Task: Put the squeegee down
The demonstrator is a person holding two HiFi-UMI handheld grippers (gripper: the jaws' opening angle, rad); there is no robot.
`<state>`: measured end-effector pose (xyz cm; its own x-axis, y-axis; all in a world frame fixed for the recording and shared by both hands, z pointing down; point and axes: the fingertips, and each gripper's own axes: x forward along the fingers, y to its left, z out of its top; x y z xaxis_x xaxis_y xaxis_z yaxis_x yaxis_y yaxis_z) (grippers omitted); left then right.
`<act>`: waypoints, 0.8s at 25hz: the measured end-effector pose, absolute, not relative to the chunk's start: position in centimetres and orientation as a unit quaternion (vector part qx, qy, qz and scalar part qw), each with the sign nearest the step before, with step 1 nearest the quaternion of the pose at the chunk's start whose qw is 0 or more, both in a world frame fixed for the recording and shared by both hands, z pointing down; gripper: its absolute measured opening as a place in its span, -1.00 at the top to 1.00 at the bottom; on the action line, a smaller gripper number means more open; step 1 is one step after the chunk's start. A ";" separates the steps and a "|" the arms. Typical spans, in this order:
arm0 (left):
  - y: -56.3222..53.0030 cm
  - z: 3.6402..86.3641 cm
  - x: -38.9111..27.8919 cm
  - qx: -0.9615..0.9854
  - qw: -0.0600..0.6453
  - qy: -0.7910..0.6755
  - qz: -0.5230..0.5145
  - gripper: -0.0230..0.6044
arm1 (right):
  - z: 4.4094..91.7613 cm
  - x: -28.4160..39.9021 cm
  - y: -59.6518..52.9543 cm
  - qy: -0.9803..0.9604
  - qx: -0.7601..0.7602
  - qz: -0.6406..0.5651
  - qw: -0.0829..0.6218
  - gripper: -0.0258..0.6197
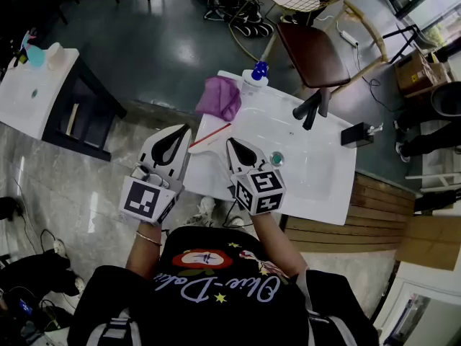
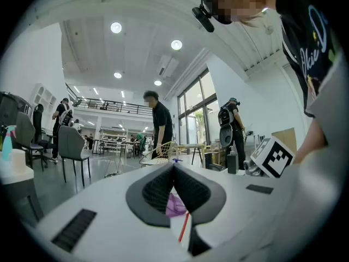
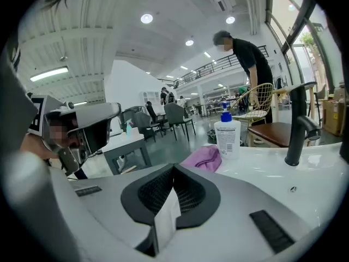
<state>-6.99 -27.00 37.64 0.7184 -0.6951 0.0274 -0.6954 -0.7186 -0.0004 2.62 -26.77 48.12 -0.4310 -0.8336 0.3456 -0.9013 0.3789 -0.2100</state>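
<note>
Left gripper (image 1: 186,130) and right gripper (image 1: 230,143) are held with fingers (image 2: 158,190) pressed together, empty. Between them, mid-frame, the squeegee (image 1: 210,135) is seen lying on the table (image 1: 324,186) beside a purple cloth (image 1: 220,96); it should not be nudged.

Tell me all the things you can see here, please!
sink: one, white, in the middle
faucet: one, black, at the sink's back
squeegee: one, white with a red edge, lying on the sink's left part
cloth: one, purple, far left corner of the sink
soap bottle: one, white with a blue pump, beside the cloth
drain: one, greenish, in the basin
chair: one, brown, behind the sink
left gripper: one, white, jaws shut, empty
right gripper: one, white, jaws shut
</note>
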 end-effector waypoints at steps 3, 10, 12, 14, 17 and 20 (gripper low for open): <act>-27.1 37.5 -7.0 0.927 0.006 -0.376 0.014 0.94 | 47.7 2.8 -27.0 -0.824 0.530 0.182 0.085 0.85; -27.1 37.9 -7.0 0.927 0.008 -0.373 0.020 0.94 | 46.9 2.7 -27.3 -0.826 0.531 0.177 0.072 0.86; -27.1 37.8 -6.9 0.928 0.009 -0.372 0.019 0.94 | 46.6 2.7 -27.4 -0.827 0.531 0.173 0.070 0.86; -27.0 37.9 -6.9 0.928 0.009 -0.371 0.020 0.94 | 46.1 2.7 -27.5 -0.828 0.531 0.169 0.067 0.86; -27.0 37.9 -6.9 0.929 0.008 -0.370 0.022 0.94 | 45.4 2.9 -27.7 -0.828 0.533 0.162 0.062 0.86; -27.1 37.9 -6.8 0.929 0.009 -0.370 0.026 0.94 | 45.2 3.2 -27.9 -0.827 0.538 0.153 0.068 0.86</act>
<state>-6.78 -27.11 37.91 0.7250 -0.6866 0.0542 -0.6875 -0.7262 -0.0033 3.17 -27.89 45.19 -0.4128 -0.8677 0.2770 -0.9094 0.3756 -0.1788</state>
